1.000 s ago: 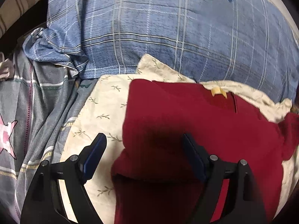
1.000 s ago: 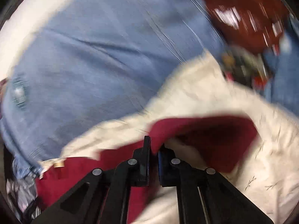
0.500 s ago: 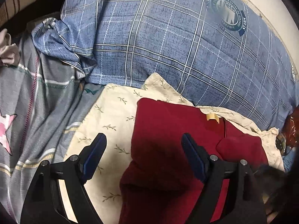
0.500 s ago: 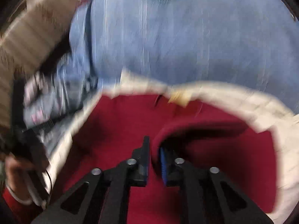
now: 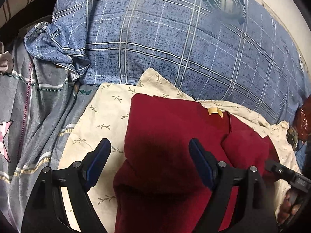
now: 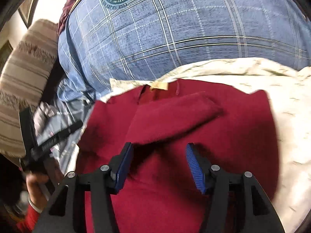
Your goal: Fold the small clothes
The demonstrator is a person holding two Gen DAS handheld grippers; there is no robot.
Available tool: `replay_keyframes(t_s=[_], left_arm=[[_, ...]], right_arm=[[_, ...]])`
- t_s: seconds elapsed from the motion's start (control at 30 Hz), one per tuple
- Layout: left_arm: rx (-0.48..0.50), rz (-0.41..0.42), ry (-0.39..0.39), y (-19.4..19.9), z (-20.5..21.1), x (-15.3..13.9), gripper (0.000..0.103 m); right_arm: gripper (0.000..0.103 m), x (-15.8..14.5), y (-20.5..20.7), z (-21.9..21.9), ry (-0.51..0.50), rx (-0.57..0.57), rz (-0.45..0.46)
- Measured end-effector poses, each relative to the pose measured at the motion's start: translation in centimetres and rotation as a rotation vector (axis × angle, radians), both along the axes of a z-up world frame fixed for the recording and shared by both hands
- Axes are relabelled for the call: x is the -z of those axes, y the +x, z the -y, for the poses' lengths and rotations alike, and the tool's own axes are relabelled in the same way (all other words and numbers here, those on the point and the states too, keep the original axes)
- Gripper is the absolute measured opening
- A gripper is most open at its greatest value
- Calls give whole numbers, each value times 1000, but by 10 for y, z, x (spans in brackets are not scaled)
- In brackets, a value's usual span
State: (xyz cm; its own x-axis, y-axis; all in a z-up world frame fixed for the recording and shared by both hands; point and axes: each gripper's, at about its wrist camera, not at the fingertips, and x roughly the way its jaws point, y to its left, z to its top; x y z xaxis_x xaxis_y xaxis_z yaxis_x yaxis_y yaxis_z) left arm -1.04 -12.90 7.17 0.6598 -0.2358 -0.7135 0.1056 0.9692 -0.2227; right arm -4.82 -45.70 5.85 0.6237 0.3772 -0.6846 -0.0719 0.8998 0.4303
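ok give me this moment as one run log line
step: sleeve folded onto red sweater | right hand-held gripper: jaws opening, nothing between | left hand-held gripper: open over sweater | surface: cream cloth

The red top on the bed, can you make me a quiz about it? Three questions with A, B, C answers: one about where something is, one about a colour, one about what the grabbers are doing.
1. What does the red top lie on?
A. a cream cloth with little sprigs
B. a bare wooden floor
C. a green towel

2. What colour is the big checked pillow behind it?
A. yellow
B. blue
C. black

3. How is the right gripper?
A. clamped on the pillow
B. holding a sock
C. jaws apart, nothing pinched

Answers:
1 A: the cream cloth shows all around the top's edges.
2 B: blue fabric with pale lines.
3 C: its jaws are opening, with the folded sleeve lying loose just ahead of them.
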Motion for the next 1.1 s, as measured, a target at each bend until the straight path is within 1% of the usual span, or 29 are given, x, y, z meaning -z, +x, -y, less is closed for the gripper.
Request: replay_keyframes(t_s=[0.07, 0.1, 0.13, 0.2, 0.27, 0.3, 0.37, 0.4, 0.47, 0.53, 0.6, 0.67, 0.77, 0.87, 0.97, 1.0, 1.07, 1.1], left_arm=[[-12, 5, -12, 2, -6, -3, 83], [-16, 7, -16, 2, -8, -4, 83], [-21, 10, -17, 3, -12, -6, 83], [-45, 16, -32, 5, -22, -8, 83], [-63, 7, -80, 8, -32, -8, 83], [-67, -2, -106, 8, -36, -7, 83], [-64, -38, -168, 10, -39, -3, 83], [-54, -51, -191, 11, -38, -1, 83], [-22, -69, -221, 11, -31, 3, 83], [-5, -77, -227, 9, -24, 4, 83], [17, -83, -237, 7, -18, 6, 83], [31, -93, -227, 5, -13, 8, 83], [55, -123, -220, 3, -9, 11, 83], [85, -143, -186, -3, -3, 13, 83], [113, -121, -104, -8, 9, 14, 81], [125, -114, -82, -8, 14, 13, 78], [135, -99, -38, -7, 24, 14, 44], [130, -87, -13, -7, 27, 13, 36]], right_arm=[[59, 2, 20, -4, 39, 46, -7], [59, 1, 28, -10, 55, 56, -5], [59, -3, 34, -20, 66, 43, 13], [59, -13, 39, -46, 81, -43, 48], [57, -17, 37, -79, 86, -172, 46], [57, -19, 33, -92, 51, -223, 44], [57, -20, 21, -103, -53, -235, 58], [57, -21, 16, -102, -80, -231, 61], [58, -27, 3, -86, -87, -213, 55], [63, -38, -9, -64, -92, -172, 79], [67, -51, -22, -37, -119, -88, 97], [67, -58, -36, -9, -145, -13, 97], [70, -57, -53, 24, -163, 72, 101], [70, -48, -63, 55, -180, 181, 74], [70, -34, -57, 78, -150, 251, 16], [70, -29, -54, 83, -146, 261, 2], [69, -20, -49, 89, -136, 268, -14], [68, -13, -45, 90, -128, 266, -29]])
